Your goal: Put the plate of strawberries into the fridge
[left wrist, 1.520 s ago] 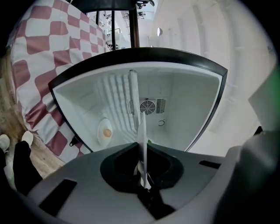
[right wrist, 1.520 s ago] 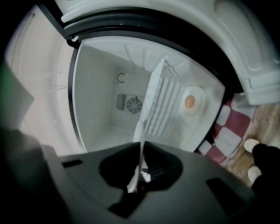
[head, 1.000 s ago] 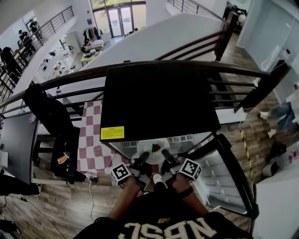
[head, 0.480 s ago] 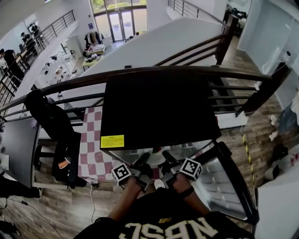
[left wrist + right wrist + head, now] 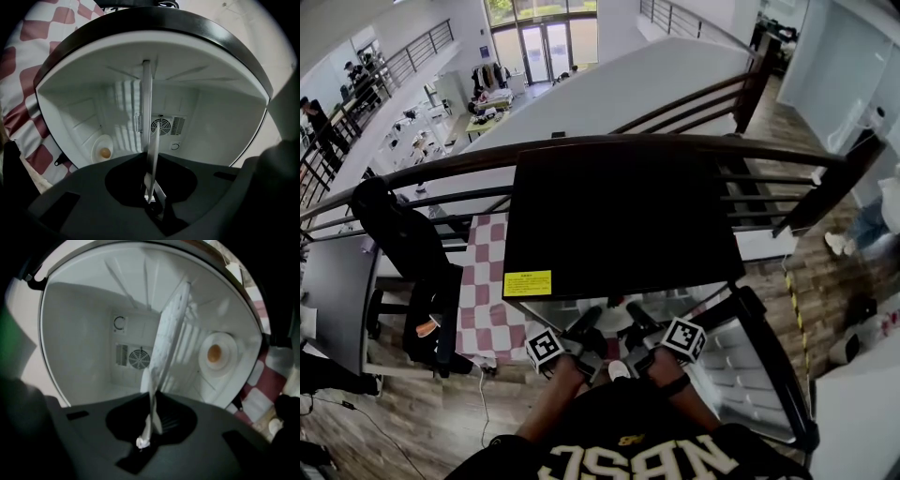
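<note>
Though half-hidden under fridge [image 5: 619, 216], plate [image 5: 168, 333] edge-on, clamped by left gripper [image 5: 586, 321] and right gripper [image 5: 635, 314] jaws.

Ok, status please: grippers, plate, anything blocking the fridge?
Left gripper, right gripper shut on plate rim. Plate partly inside open fridge, strawberries unseen. Nothing seen blocking.

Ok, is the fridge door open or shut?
Open. The fridge door stands swung out at the right in the head view, and both gripper views look into the white interior, down to its fan.

Head view looks steeply down; gripper views (both close) share fridge [image 5: 220, 122].
</note>
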A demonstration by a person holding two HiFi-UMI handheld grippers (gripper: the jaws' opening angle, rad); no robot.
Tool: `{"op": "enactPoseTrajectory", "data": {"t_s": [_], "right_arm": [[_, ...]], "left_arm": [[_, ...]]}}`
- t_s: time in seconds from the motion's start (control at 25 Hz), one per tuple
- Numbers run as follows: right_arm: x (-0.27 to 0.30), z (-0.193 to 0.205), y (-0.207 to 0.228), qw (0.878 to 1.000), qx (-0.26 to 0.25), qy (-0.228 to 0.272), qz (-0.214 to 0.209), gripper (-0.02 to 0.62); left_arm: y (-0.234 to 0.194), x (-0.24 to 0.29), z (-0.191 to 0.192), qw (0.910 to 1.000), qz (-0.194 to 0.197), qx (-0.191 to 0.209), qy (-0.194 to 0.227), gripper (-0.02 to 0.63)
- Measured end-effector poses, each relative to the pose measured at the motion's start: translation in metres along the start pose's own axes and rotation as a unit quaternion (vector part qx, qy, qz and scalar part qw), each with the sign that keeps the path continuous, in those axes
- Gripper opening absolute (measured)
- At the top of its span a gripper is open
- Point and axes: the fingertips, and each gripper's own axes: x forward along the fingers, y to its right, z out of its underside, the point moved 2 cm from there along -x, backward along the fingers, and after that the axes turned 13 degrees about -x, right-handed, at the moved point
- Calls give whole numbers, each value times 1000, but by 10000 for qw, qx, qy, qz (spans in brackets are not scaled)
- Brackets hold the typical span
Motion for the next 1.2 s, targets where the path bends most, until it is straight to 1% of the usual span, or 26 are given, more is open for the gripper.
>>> {"op": "enactPoseTrajectory", "data": {"t_s": [0.12,0.2,0.24,0.28,0.32,0.4,0.48,0.6,0.72,0.84,0.92,1.04,1.12,1.2], "right_arm": [[0,-1,-1,9999,-101,20,-21,38],[0,-1,-2,9998,-169,12,-35,46],[0,-1,-2,9998,-188,0,-46,59],[0,0,-3,9998,-201,-12,-63,107],[-1,1,-4,9997,-217,-16,-86,156],[-2,2,-5,9995,-278,18,-130,191],[-4,2,-6,9991,-399,69,-131,213],[-9,1,-8,9977,-669,106,-100,227],[-14,3,-7,9957,-920,134,-34,230],[-20,7,-3,9942,-1071,116,47,230],[-24,11,0,9934,-1136,95,101,230],[-30,19,2,9910,-1335,88,111,230],[-35,22,1,9854,-1694,100,146,230],[-41,24,0,9752,-2201,110,230,230]], "left_arm": [[1,0,0,10000,-49,59,14,37],[2,1,0,9998,-122,182,-3,37],[3,1,1,9995,-143,267,-23,38],[5,1,2,9993,-144,354,-52,45],[7,1,2,9989,-137,437,-83,71],[9,0,0,9979,-160,612,-115,132],[8,-2,-5,9967,-241,764,-92,169],[10,-7,-3,9962,-267,827,-67,186],[9,-13,2,9940,-316,1040,-136,187],[4,-20,4,9884,-479,1425,-229,187],[4,-24,6,9844,-522,1655,-281,187],[2,-35,5,9754,-672,2090,-203,187],[1,-41,7,9692,-721,2346,-202,187],[1,-45,10,9639,-680,2559,-274,187]]}}
